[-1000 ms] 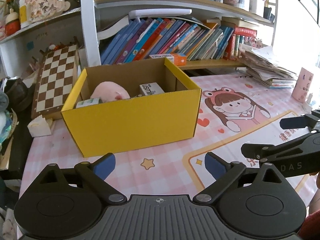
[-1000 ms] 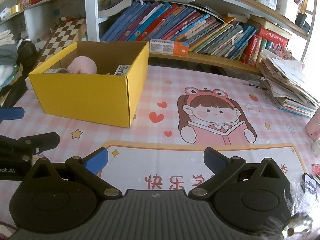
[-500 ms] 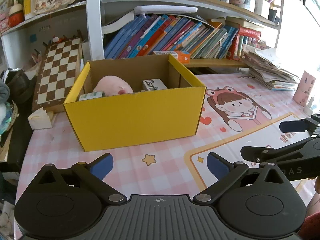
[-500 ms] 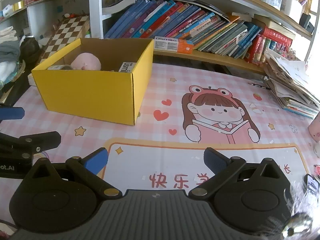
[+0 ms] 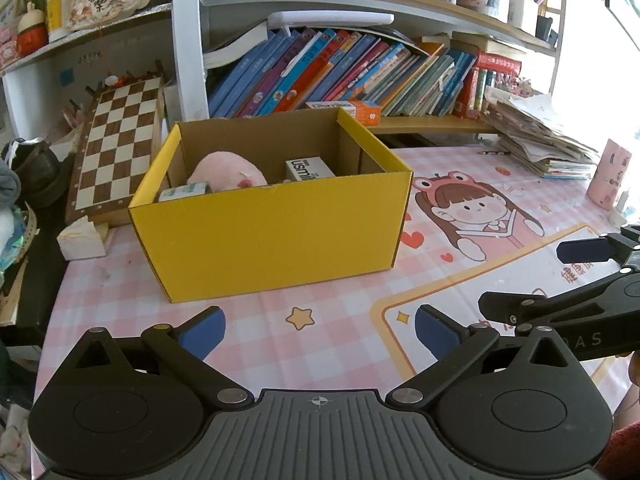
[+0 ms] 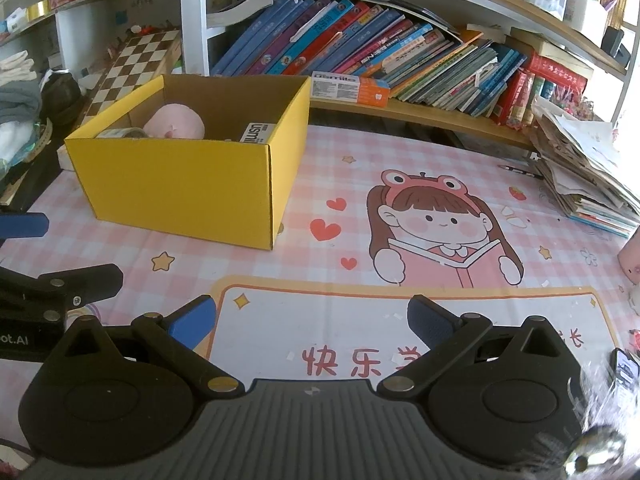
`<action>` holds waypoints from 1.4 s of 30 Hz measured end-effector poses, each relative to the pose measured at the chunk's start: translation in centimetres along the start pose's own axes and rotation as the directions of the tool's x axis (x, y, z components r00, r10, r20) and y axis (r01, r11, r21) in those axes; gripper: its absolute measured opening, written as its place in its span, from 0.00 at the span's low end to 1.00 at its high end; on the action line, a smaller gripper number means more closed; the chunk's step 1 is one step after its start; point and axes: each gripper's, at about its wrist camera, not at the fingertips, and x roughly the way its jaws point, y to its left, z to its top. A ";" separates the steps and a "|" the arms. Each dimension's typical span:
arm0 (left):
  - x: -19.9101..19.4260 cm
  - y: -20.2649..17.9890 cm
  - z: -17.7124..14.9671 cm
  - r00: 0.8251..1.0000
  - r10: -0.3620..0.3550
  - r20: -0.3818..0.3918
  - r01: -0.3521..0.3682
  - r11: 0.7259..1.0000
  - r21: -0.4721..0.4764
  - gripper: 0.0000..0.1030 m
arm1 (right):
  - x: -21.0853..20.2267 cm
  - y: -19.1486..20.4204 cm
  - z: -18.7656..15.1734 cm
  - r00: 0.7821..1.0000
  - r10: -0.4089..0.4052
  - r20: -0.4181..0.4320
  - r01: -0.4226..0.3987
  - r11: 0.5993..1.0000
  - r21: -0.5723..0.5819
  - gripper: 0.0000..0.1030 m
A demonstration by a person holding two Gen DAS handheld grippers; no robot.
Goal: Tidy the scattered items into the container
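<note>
the yellow box sits at frame centre in the left wrist view, upper left in the right wrist view, holding a pink plush and a white carton (top open). left gripper and right gripper both have fingers spread wide, empty, over bare bench mat. a book stack crowds the right edge.

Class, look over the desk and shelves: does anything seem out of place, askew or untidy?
Yes. The paper stack at the desk's right edge is ragged, with sheets jutting out. The shelf books lean over. The yellow box sits upright, items inside.
</note>
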 end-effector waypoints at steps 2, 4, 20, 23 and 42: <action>0.0 0.0 0.0 1.000 -0.001 -0.001 0.001 1.000 0.000 1.00 | 0.0 0.0 0.0 1.000 0.000 0.000 0.000 1.000 -0.002 1.00; 0.0 0.0 0.0 1.000 -0.003 0.002 0.003 1.000 0.000 1.00 | 0.0 0.1 0.0 1.000 -0.002 0.000 0.002 1.000 -0.001 1.00; -0.1 -0.2 -0.1 1.000 -0.012 0.001 0.012 1.000 -0.005 1.00 | 0.0 0.2 -0.1 1.000 -0.002 -0.007 0.002 1.000 -0.002 1.00; -0.1 -0.3 -0.1 1.000 -0.012 0.001 0.012 1.000 -0.005 1.00 | 0.0 0.2 -0.1 1.000 0.000 -0.007 0.000 1.000 -0.004 1.00; 0.0 -0.4 -0.1 0.999 -0.033 -0.004 0.033 0.999 -0.002 1.00 | 0.2 0.0 -0.2 1.000 0.001 -0.011 -0.001 1.000 -0.006 1.00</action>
